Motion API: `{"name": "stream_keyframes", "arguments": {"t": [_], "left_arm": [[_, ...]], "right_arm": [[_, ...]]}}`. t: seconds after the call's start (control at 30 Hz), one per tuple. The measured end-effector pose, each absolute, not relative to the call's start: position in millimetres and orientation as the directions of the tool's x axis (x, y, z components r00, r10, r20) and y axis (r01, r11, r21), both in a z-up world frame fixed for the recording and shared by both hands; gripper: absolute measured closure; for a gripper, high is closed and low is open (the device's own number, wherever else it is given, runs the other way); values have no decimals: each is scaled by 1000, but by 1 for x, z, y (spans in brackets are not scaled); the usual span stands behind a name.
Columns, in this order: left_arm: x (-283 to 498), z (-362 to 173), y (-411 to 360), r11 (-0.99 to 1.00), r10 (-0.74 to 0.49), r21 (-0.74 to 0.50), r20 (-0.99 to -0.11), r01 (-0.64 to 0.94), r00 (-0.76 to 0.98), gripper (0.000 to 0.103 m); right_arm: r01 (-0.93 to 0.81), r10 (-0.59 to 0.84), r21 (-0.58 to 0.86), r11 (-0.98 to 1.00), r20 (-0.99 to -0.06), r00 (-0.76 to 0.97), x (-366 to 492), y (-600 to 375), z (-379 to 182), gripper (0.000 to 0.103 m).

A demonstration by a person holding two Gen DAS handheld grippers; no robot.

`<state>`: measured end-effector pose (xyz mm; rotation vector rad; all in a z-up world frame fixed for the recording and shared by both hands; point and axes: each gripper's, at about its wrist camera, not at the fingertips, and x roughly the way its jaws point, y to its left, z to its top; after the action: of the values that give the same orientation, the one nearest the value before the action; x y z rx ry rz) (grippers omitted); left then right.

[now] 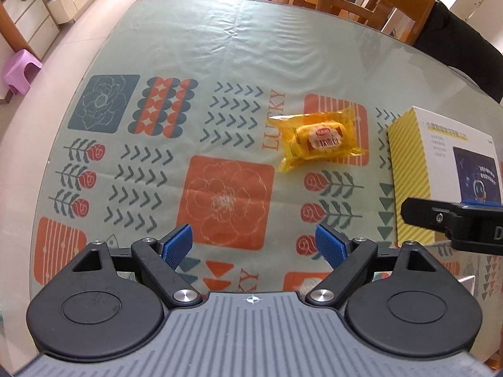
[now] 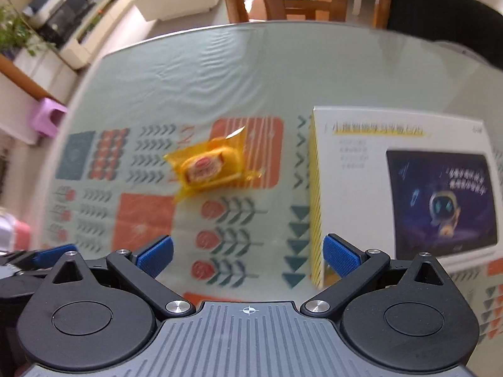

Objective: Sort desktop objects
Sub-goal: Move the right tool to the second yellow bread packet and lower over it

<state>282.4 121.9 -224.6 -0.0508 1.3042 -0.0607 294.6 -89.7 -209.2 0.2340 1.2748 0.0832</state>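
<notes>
Left gripper (image 1: 253, 245) spread wide, empty, above the patterned table (image 1: 201, 47); right gripper (image 2: 247, 256) likewise wide, empty, its view motion-blurred. Yellow snack packet (image 1: 317, 139) lies flat ahead of both, label unreadable. White box (image 2: 405, 185) just right of it, near corner hidden behind the right finger pad (image 2: 341, 259).
</notes>
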Motion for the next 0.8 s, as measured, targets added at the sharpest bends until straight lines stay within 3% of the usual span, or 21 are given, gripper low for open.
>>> {"name": "stream_keyframes", "arguments": {"t": [0.8], "left_arm": [[347,-262,160,999,-47,-43,-980,23,194,0]], "right_arm": [[-89,240,225,970,-940,241,386,-45,-242,0]]}}
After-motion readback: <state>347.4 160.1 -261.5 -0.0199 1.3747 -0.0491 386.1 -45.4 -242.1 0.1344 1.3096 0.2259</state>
